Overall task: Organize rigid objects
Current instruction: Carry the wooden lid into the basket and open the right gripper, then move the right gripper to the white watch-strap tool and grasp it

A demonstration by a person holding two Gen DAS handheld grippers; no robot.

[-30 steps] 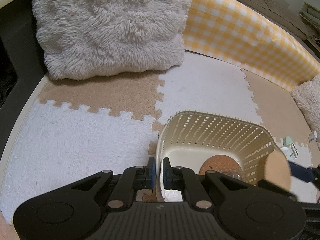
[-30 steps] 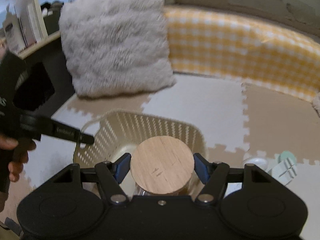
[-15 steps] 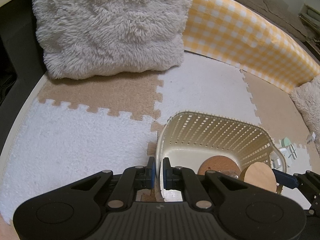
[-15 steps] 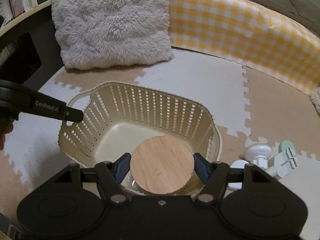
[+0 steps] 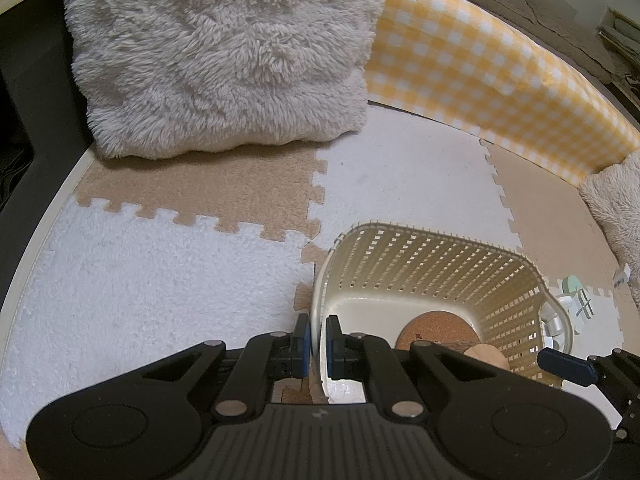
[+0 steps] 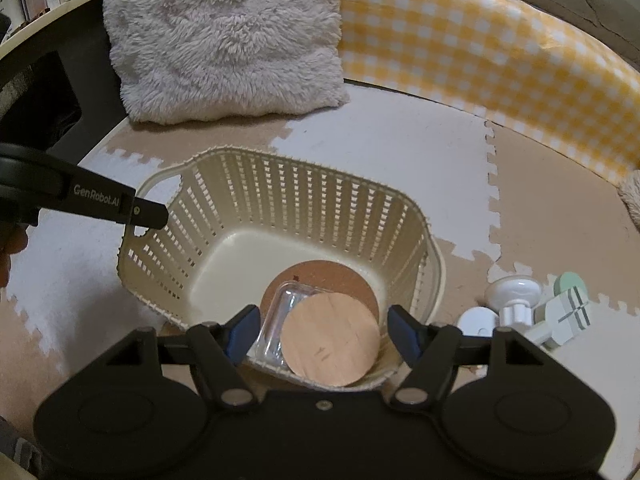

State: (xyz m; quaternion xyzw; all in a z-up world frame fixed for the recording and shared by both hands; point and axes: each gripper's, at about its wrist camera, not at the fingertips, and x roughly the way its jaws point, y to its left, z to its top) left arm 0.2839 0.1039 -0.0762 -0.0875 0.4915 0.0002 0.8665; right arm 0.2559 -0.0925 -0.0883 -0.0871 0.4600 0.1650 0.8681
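A cream slotted basket [image 6: 288, 184] stands on the foam mat; it also shows in the left wrist view [image 5: 432, 256]. My left gripper [image 5: 318, 338] is shut on the basket's left rim. A glass jar with a round wooden lid [image 6: 330, 340] lies inside the basket, partly on a cork coaster [image 6: 340, 276]; the lid [image 5: 486, 356] and the coaster [image 5: 436, 328] also show in the left wrist view. My right gripper [image 6: 322, 330] is open above the jar, its fingers apart from the lid.
White suction hooks [image 6: 512, 296] and a mint-green piece [image 6: 568, 304] lie on the mat right of the basket. A fluffy grey cushion [image 5: 224, 52] and a yellow checked bolster [image 5: 480, 76] stand at the back. Another fluffy cushion [image 5: 616, 208] is at the right.
My right gripper lowered the jar into the basket, then opened and let it go. The jar now rests on the basket floor. The left gripper kept its hold on the rim.
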